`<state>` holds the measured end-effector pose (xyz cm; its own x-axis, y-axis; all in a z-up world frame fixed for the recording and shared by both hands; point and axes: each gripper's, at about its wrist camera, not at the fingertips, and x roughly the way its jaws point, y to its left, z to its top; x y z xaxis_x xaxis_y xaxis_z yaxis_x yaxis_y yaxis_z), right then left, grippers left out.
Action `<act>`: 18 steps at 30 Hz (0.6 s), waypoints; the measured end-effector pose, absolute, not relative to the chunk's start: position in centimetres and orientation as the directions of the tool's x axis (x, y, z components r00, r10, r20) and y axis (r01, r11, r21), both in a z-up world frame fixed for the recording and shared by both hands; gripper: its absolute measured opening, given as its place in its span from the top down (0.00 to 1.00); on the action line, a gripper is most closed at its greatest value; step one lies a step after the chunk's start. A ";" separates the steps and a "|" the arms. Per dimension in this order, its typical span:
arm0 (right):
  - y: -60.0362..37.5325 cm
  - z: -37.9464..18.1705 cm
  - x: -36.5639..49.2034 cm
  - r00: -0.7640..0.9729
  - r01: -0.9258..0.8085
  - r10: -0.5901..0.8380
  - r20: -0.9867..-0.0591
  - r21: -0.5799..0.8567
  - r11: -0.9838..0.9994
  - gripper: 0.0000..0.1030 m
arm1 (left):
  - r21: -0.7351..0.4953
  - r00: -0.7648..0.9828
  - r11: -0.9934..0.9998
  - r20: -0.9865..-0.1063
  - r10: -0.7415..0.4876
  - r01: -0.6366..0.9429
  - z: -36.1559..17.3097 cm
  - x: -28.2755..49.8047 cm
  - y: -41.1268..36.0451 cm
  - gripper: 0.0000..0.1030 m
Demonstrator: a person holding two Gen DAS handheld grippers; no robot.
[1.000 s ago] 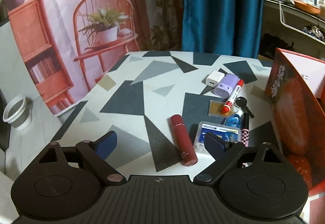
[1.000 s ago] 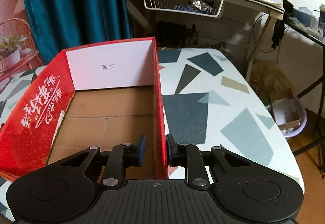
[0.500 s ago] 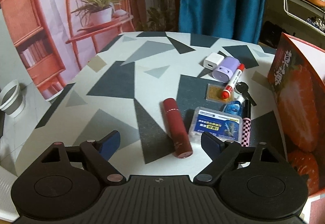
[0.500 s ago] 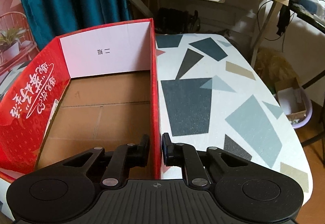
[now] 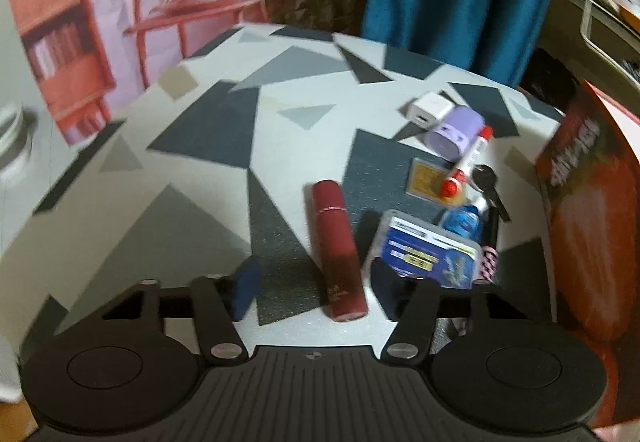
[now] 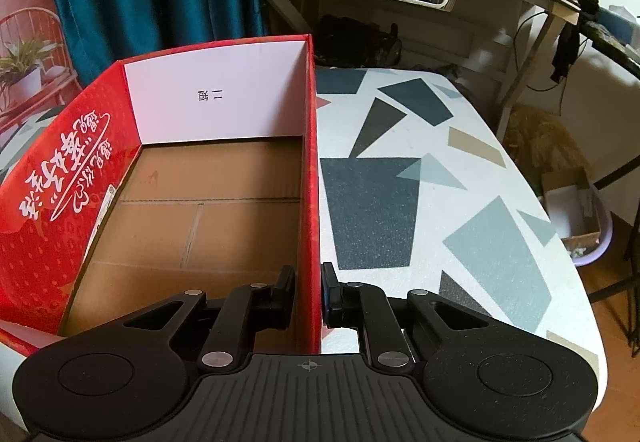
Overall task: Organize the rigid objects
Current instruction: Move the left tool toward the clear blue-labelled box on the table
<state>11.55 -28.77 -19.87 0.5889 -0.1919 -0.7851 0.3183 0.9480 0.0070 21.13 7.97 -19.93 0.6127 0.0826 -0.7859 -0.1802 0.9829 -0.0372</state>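
Left claw [image 5: 316,288] gapes around red tube [image 5: 337,250]; right claw [image 6: 308,296] clamps box wall [image 6: 310,201].

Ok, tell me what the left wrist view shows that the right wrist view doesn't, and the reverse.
Only the left wrist view shows the loose items: a dark red tube lying between the open left gripper fingers, a blue card case, a red-capped marker, a purple case, a white charger and a key.

Only the right wrist view shows the box's bare cardboard floor and the right gripper clamped on its side wall.

Both show the red box and the patterned table.
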 end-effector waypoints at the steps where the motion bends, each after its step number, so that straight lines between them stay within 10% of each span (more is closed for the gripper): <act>1: -28.8 -19.8 11.5 0.589 0.317 -0.192 -0.785 0.006 0.948 0.87 | -0.028 0.607 0.982 -0.789 0.095 -0.189 -20.1 21.3 8.1 0.50; 18: -28.9 -19.8 11.4 0.593 0.325 -0.190 -0.783 0.017 0.945 0.86 | 0.001 0.652 0.999 -0.758 -0.022 0.034 -18.9 21.0 4.9 0.48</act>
<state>11.37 -28.94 -19.83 0.5926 -0.1898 -0.7828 0.3255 0.9454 0.0172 21.02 4.89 -18.93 0.6519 -0.0221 -0.7579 0.0345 0.9994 0.0006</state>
